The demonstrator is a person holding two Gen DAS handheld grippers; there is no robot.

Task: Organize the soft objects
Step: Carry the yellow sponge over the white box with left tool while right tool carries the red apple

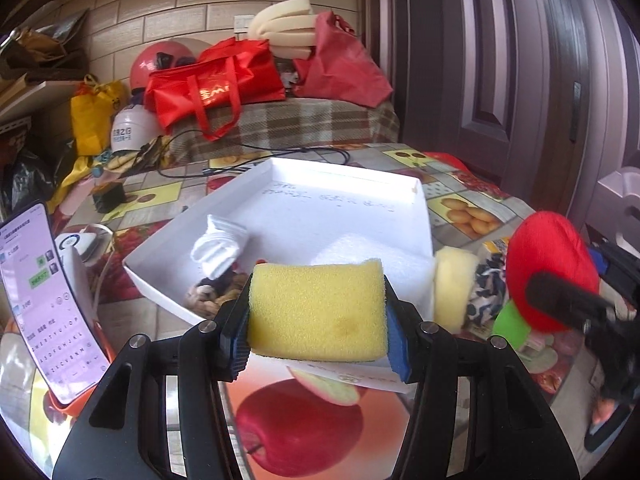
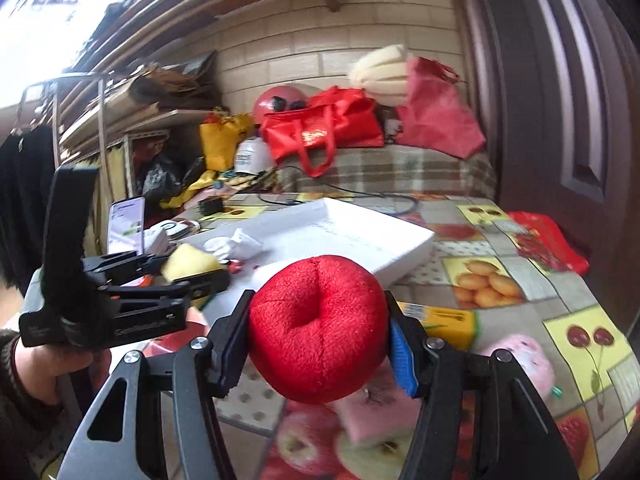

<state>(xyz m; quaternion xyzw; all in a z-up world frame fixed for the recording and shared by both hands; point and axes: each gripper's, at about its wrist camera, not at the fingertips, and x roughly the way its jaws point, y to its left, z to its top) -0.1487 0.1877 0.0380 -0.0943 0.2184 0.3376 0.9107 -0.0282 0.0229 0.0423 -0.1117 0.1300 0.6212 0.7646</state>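
While both grippers grip soft things, a white box [image 1: 224, 216] waits mid-frame on the fruit-print tablecloth [image 1: 472, 208].

Part closed, the left gripper [image 1: 316, 320] pinches a yellow sponge [image 1: 316, 312] at lower centre, in front of the box, which holds a white glove [image 1: 220, 248] and a brown plush toy [image 1: 208, 300]. The right gripper [image 2: 320, 340] clamps a red plush apple [image 2: 320, 328] at lower centre of its view; a pink plush [image 2: 528, 360] lies lower right.

Both grippers [image 1: 318, 316] [image 2: 320, 330] clamped — fingers parted.
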